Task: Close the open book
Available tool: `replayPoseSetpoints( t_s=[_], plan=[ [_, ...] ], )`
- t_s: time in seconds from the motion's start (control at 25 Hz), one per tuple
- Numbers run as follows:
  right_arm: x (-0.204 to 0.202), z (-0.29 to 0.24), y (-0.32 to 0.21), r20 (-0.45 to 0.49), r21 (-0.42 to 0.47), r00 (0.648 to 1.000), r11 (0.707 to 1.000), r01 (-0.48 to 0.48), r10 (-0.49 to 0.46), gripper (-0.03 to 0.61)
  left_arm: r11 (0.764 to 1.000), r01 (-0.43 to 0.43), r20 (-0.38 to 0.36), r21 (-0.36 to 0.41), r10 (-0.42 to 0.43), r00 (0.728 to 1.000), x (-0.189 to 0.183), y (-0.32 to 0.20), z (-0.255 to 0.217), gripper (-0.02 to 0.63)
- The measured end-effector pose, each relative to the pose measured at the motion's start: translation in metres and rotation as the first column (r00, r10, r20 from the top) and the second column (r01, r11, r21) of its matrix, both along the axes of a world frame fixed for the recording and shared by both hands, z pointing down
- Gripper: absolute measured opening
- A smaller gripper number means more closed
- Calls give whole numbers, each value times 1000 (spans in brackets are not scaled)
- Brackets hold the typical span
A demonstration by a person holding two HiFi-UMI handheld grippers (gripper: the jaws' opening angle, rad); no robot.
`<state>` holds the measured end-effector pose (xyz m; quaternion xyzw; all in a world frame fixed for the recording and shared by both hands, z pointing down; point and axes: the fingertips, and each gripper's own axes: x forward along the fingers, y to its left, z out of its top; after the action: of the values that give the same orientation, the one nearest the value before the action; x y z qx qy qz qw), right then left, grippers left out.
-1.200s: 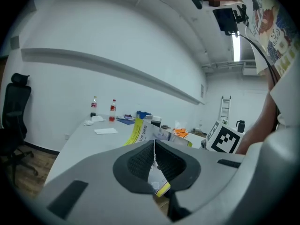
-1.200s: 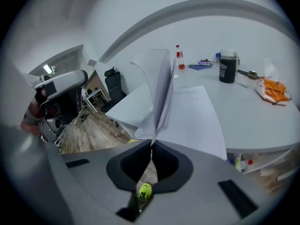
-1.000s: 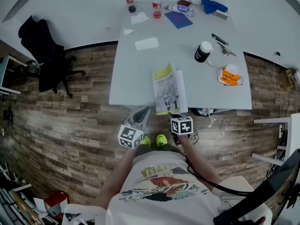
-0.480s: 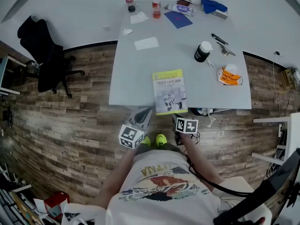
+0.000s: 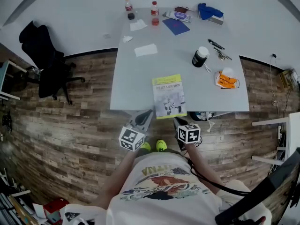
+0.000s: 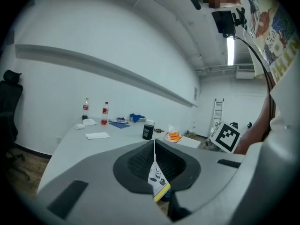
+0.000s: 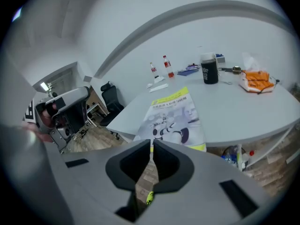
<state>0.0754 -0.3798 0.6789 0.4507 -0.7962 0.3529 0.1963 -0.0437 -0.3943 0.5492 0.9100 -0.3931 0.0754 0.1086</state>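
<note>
The book (image 5: 168, 96) lies closed and flat on the grey table (image 5: 133, 83), front cover up, its near end over the table's front edge. The right gripper view shows its cover (image 7: 173, 116) just beyond my right gripper (image 7: 152, 142), which is shut and empty. In the head view that gripper (image 5: 176, 121) hangs off the table, near the book's near right corner. My left gripper (image 5: 146, 114) sits by the near left corner, also off the table. Its jaws (image 6: 153, 142) are shut, and a sliver of the book (image 6: 158, 182) shows through the slit below them.
Further back on the table stand a black jar with a white lid (image 5: 200, 55), an orange packet (image 5: 227, 78), a sheet of paper (image 5: 146, 49), two bottles (image 5: 154, 8) and a blue folder (image 5: 176, 26). A black office chair (image 5: 44, 60) stands at the left on the wooden floor.
The book's raised cover has come down, so the book now lies closed. My right gripper has drawn back from its near edge toward the person. The left gripper has stayed put.
</note>
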Motion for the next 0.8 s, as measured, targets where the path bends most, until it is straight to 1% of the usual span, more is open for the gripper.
replayPoseSetpoints(
  t_s=[0.12,0.2,0.32,0.44,0.56,0.8],
  plan=[
    [-5,-31,-6,1,104,999,994,38,-38,25,1000,-6,-14,31,6,1000,-1,2,-21,14],
    [-11,-53,-14,0,186,998,980,66,-68,25,999,-15,-25,48,17,1000,0,4,-34,14],
    [-25,-86,-24,-15,296,993,948,117,-118,25,997,-31,-33,68,33,999,4,8,-48,14],
    [-38,-117,-32,-28,380,987,911,157,-159,25,995,-43,-29,93,46,999,8,8,-59,14],
    [-45,-139,-36,-15,432,985,888,160,-170,23,993,-50,-25,111,53,998,11,8,-68,14],
    [-47,-158,-34,-10,476,985,865,158,-175,23,992,-42,-27,121,46,999,15,11,-78,14]
  ],
)
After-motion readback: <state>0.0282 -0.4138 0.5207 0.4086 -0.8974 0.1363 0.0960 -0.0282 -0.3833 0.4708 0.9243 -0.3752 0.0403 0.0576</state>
